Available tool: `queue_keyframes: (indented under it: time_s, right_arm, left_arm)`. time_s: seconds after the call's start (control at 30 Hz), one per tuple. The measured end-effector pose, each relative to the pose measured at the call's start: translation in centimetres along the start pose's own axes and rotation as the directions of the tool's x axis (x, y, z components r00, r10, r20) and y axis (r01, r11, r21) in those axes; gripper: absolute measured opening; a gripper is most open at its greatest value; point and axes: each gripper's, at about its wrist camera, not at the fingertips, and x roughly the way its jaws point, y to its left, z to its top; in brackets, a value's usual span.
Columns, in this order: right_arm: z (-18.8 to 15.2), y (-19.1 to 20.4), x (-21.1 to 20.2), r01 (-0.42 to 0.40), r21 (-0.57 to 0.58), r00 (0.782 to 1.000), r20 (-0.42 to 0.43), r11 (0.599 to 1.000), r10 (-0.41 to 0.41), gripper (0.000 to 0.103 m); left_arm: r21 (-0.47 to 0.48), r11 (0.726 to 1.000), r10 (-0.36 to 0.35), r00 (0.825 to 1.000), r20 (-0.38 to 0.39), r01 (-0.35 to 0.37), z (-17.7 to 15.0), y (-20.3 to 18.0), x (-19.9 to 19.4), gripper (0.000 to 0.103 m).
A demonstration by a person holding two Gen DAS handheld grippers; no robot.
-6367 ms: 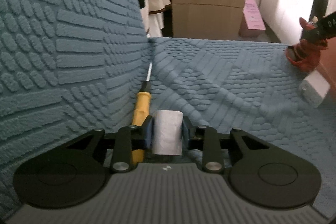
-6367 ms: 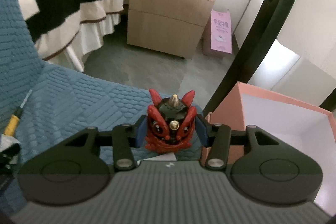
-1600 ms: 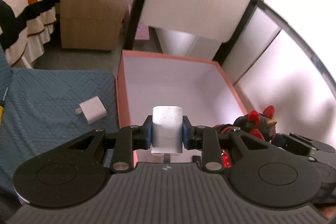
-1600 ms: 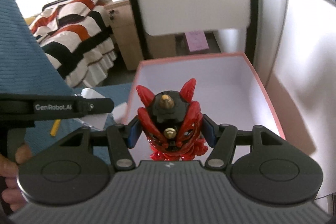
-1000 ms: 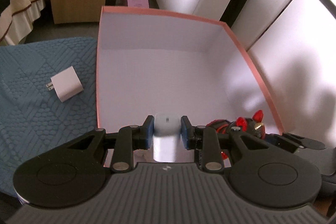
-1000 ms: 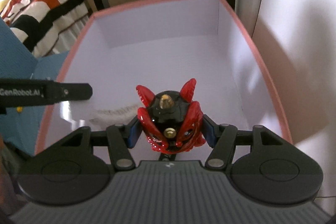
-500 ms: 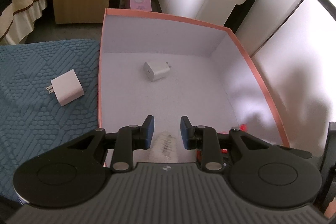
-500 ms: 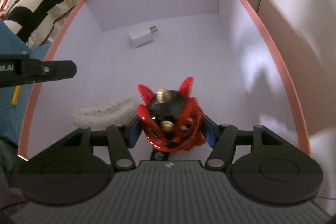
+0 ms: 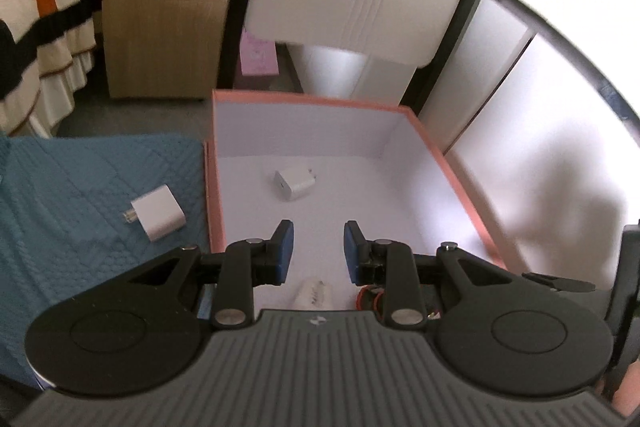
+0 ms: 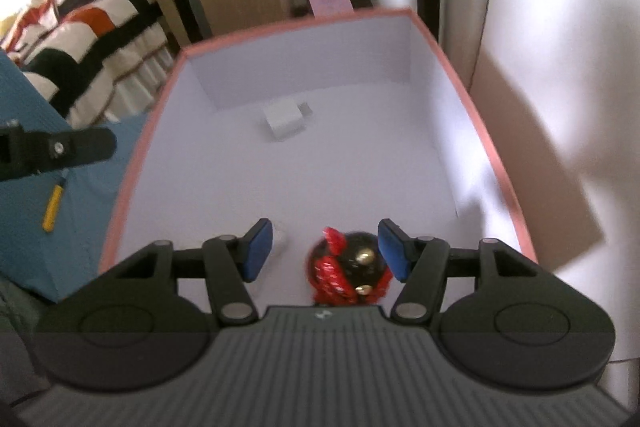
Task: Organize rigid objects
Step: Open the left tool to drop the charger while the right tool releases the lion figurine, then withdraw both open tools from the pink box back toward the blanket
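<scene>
The left tool (image 9: 316, 247) is seen with jaws apart and empty above the pink box (image 9: 304, 98). The right tool (image 10: 326, 247) is likewise spread, the red figurine (image 10: 346, 273) lying loose between its pads on the box floor at lower centre. A white charger (image 9: 294, 181) rests mid-frame inside; another charger (image 9: 158, 213) is left on the blue mat (image 9: 80, 179) at left. The figurine could be knocked over if a pad is dragged sideways during lifting.

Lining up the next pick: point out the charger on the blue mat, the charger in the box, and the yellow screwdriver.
Charger on mat (image 9: 159, 213), left wrist view, top face.
Charger in box (image 9: 293, 181), left wrist view, body.
Yellow screwdriver (image 10: 53, 207), right wrist view, handle.
</scene>
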Motion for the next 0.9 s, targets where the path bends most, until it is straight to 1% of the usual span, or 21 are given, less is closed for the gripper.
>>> queue_keyframes:
  time_s: [0.13, 0.33, 0.53, 0.67, 0.8, 0.9]
  right_arm:
    - [0.1, 1.6, -2.9, -0.019, -0.005, 0.998, 0.063, 1.0, 0.019, 0.061]
    - [0.0, 4.5, -7.1, -0.047, -0.026, 0.988, 0.147, 0.999, 0.05, 0.061]
    - [-0.8, 7.7, -10.5, -0.078, -0.067, 0.974, 0.208, 0.995, 0.09, 0.061]
    - [-1.8, 10.0, -11.3, -0.093, -0.095, 0.966, 0.233, 0.991, 0.113, 0.061]
    - [-3.3, 12.0, -11.9, -0.129, -0.1, 0.958, 0.243, 0.987, 0.15, 0.061]
    - [-4.5, 13.3, -12.0, -0.132, -0.1, 0.957, 0.245, 0.986, 0.153, 0.061]
  left_arm:
    - [0.011, 1.0, -0.008, 0.999, 0.053, 0.008, 0.2, 0.3, -3.4, 0.032]
    - [0.015, 1.0, -0.01, 0.993, 0.122, 0.008, 0.0, 1.0, -8.6, 0.032]
    - [0.025, 1.0, 0.005, 0.984, 0.179, -0.009, -1.3, 2.8, -13.3, 0.032]
    - [0.013, 1.0, 0.014, 0.98, 0.199, -0.016, -3.0, 4.8, -15.2, 0.032]
    - [0.019, 0.999, 0.027, 0.978, 0.207, -0.032, -4.8, 6.8, -16.6, 0.032]
    - [0.013, 0.999, 0.029, 0.977, 0.213, -0.033, -5.9, 8.0, -17.4, 0.032]
